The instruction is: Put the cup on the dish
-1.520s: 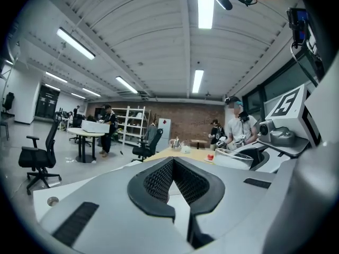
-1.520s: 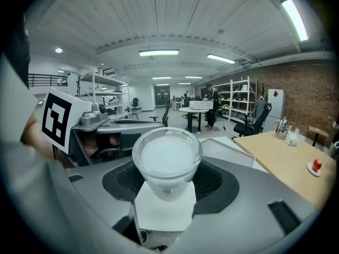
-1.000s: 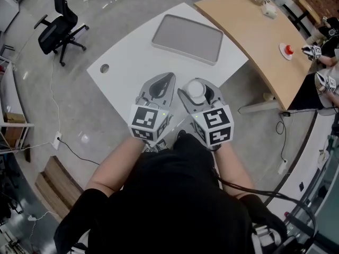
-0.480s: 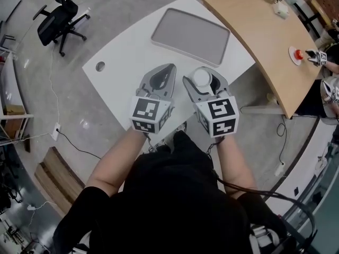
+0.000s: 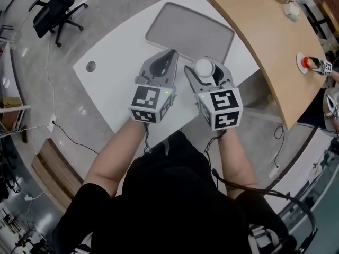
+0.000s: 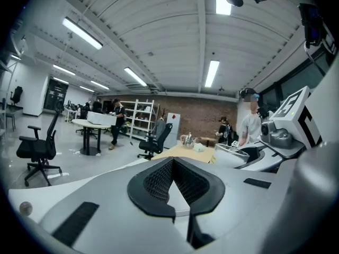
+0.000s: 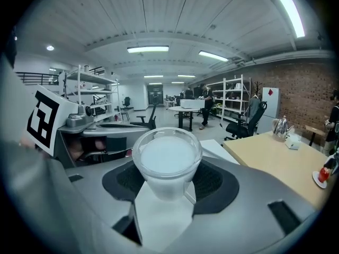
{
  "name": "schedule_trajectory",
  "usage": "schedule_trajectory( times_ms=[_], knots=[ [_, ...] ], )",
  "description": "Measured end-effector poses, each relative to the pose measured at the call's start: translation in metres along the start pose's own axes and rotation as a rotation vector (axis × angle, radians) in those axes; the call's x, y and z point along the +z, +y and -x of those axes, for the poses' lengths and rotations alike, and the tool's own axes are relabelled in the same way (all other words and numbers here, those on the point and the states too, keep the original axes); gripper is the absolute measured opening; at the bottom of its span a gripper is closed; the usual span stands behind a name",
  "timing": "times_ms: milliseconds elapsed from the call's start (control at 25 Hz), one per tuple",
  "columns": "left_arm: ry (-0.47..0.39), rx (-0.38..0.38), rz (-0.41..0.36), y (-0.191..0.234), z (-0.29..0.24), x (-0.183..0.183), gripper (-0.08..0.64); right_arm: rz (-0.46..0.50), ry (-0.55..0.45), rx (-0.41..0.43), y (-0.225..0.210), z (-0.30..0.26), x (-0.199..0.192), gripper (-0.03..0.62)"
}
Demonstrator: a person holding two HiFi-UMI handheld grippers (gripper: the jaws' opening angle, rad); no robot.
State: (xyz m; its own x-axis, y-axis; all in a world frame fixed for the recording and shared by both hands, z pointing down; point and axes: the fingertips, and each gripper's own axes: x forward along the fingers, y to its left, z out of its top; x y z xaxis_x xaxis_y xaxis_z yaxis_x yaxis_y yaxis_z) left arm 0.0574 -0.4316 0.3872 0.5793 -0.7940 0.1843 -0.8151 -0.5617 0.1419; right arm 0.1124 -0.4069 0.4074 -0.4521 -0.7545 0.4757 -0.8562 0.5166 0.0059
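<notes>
A small white cup sits upright between the jaws of my right gripper, which is shut on it. In the right gripper view the cup fills the middle, pinched low on its body by the right gripper. The dish is a flat grey rectangular tray on the white table, just beyond both grippers. My left gripper hangs beside the right one, shut with nothing in it; in the left gripper view its jaws meet with only a small notch between the pads.
A curved wooden table adjoins the white one on the right, with a small plate holding a red thing near its edge. A black office chair stands on the floor at far left. The white table has a cable hole.
Both grippers have moved a little forward over the white table toward the grey tray. The cup stays held in the right gripper.
</notes>
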Motion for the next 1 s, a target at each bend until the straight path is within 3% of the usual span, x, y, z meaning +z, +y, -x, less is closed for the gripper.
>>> schedule_trajectory(
  times_ms=[520, 800, 1000],
  knots=[
    [0.041, 0.073, -0.015, 0.056, -0.091, -0.025, 0.006, 0.003, 0.003, 0.021, -0.060, -0.084, 0.004, 0.235],
    [0.065, 0.086, 0.019, 0.075, -0.138, -0.048, 0.005, -0.009, 0.034, 0.031, -0.085, -0.124, -0.012, 0.235],
    [0.081, 0.086, -0.004, 0.082, -0.167, -0.065, 0.005, -0.012, 0.056, 0.036, -0.098, -0.151, -0.025, 0.235]
  ],
)
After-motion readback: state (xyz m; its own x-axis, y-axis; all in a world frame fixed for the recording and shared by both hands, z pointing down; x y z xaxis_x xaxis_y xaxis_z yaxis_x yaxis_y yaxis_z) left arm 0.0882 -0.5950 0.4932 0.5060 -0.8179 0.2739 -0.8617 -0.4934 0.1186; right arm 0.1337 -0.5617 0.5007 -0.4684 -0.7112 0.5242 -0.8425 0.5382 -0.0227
